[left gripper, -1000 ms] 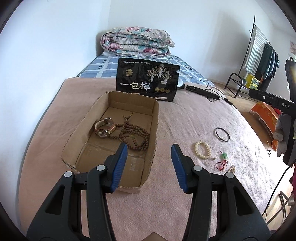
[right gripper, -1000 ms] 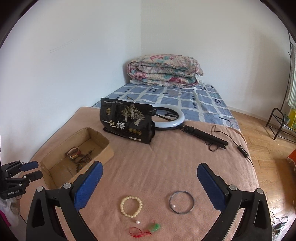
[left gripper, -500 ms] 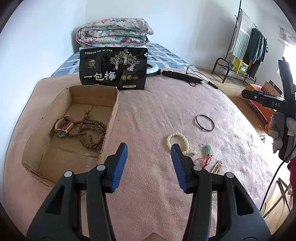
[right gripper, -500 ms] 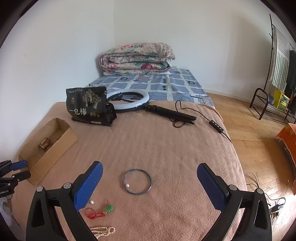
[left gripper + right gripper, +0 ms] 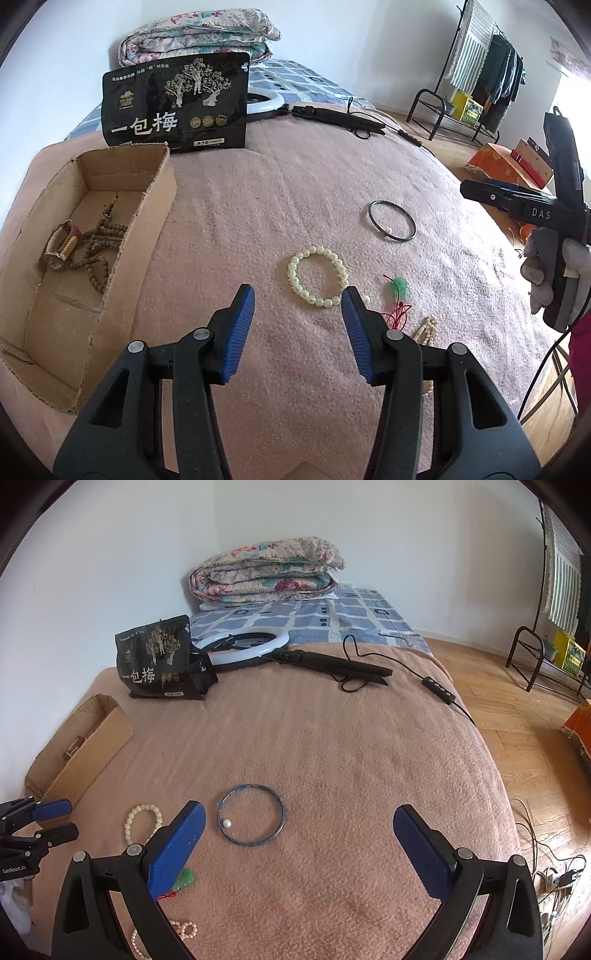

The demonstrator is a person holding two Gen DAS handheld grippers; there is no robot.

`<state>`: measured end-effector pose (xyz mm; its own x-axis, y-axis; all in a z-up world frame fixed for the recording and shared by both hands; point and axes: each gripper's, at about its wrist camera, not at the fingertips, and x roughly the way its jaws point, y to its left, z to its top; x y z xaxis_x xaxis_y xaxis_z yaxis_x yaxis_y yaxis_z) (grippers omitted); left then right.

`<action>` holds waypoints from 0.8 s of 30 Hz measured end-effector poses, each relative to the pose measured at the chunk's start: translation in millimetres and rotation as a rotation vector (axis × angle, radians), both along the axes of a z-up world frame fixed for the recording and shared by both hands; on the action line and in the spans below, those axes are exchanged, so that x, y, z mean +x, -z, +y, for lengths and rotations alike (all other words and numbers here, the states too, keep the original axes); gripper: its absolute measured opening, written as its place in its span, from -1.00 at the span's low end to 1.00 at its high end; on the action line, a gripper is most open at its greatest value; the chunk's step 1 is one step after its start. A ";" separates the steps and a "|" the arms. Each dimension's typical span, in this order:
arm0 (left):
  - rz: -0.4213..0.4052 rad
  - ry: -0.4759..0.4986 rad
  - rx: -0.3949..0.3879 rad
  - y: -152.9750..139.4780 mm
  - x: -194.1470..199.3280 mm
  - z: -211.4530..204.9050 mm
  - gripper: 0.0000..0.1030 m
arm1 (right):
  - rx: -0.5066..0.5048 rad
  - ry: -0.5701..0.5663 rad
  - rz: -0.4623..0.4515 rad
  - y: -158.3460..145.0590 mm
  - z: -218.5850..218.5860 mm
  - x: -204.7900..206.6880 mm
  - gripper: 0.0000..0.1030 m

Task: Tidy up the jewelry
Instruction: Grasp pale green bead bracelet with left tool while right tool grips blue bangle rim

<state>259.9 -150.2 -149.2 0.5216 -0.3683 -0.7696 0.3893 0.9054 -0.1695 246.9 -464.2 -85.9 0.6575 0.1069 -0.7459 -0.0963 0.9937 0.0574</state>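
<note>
Jewelry lies on the pink blanket [image 5: 258,206]: my left gripper [image 5: 298,312], jaws parted and empty, hovers just short of the pearl bracelet [image 5: 317,276], my right gripper [image 5: 299,834], wide open and empty, faces the dark bangle [image 5: 251,819], cardboard box [image 5: 147,206] at the left edge.

On the pink blanket lie a cream bead bracelet [image 5: 317,276], a thin dark bangle [image 5: 392,220] farther right (a loose pearl [image 5: 226,823] inside it), and a green pendant on red cord [image 5: 398,295]. The cardboard box [image 5: 122,258] at left holds a watch [image 5: 61,249] and brown prayer beads [image 5: 98,254].
</note>
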 end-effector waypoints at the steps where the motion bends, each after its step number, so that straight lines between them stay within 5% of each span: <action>1: 0.009 0.004 0.001 3.4 1.8 -3.6 0.15 | 0.001 -0.005 0.005 4.4 0.9 0.7 1.00; 3: 0.022 0.010 -0.008 9.5 6.1 -8.9 0.31 | -0.006 -0.015 0.016 13.6 4.3 3.3 1.00; 14: 0.083 0.007 0.027 44.8 38.0 -42.2 0.32 | -0.006 -0.049 0.070 53.7 17.0 23.5 1.00; 24: 0.077 -0.062 0.040 52.3 52.3 -25.0 0.31 | 0.006 -0.057 0.094 71.1 20.6 35.6 1.00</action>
<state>312.3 -175.2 -201.4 0.4810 -0.3056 -0.8217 0.3195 0.9339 -0.1603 282.5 -443.6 -156.9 0.5775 0.1468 -0.8031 -0.1463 0.9864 0.0751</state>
